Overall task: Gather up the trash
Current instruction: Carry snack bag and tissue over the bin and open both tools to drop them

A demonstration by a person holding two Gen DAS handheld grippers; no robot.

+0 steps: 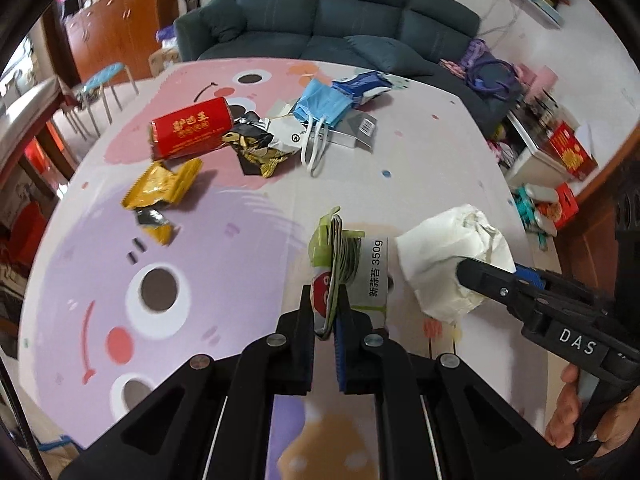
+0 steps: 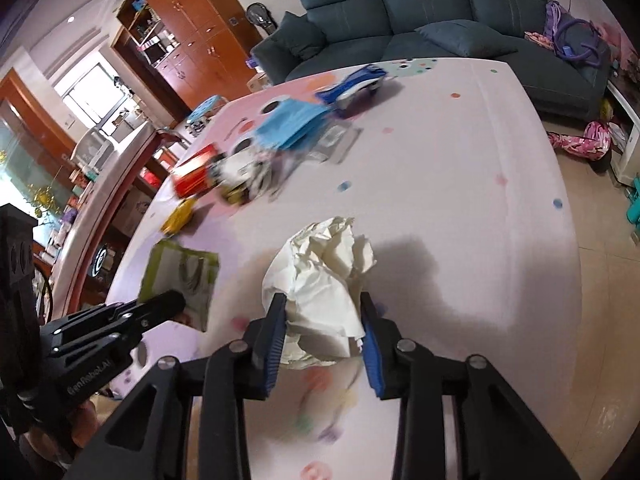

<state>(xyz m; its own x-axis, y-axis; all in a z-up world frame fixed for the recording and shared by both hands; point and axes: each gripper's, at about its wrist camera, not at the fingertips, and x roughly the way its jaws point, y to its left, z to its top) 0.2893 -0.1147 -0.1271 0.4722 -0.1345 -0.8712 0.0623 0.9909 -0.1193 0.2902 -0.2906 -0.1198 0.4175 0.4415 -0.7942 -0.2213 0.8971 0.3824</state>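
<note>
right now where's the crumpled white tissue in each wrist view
Left wrist: crumpled white tissue at centre right, pinched by the right gripper entering from the right edge.
Right wrist: the tissue sits lower centre, between that gripper's blue pads.
Shared landmark: the dark sofa behind the table, top of both views.

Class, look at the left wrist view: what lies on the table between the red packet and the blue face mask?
In the left wrist view, a crumpled black-and-gold wrapper and a white wrapper lie between the red packet and the blue face mask.
</note>
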